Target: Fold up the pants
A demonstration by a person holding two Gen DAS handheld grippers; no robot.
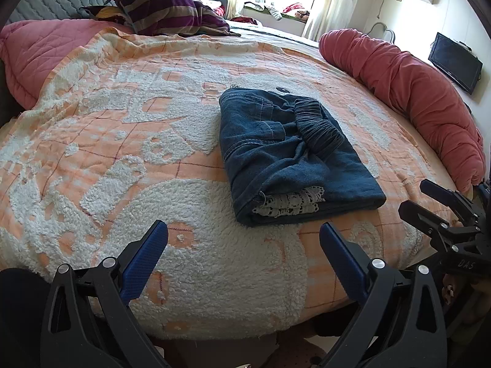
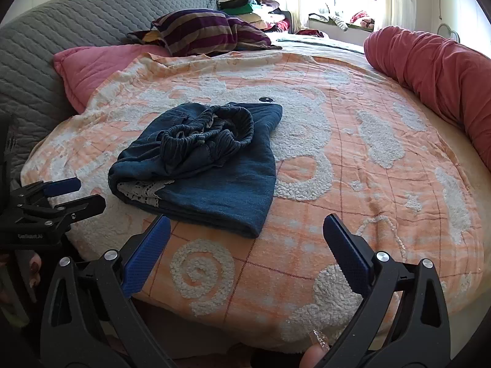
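Dark blue denim pants (image 1: 291,156) lie folded into a compact bundle on the orange-and-white blanket (image 1: 138,122), the ruched elastic waistband on top and white lace trim showing at the near edge. In the right wrist view the same pants (image 2: 211,174) lie ahead and to the left. My left gripper (image 1: 244,233) hangs open just short of the bundle's near edge, nothing between its blue pads. My right gripper (image 2: 247,228) is open too, held back from the bundle's near right corner. Each gripper shows at the edge of the other's view.
A rolled red quilt (image 1: 414,92) lines the bed's right side. A pink quilted pillow (image 1: 40,55) and striped cushions (image 1: 172,9) sit at the head, before a grey headboard (image 2: 61,30). A small dark disc (image 2: 265,99) lies beyond the pants. The bed edge is just below the grippers.
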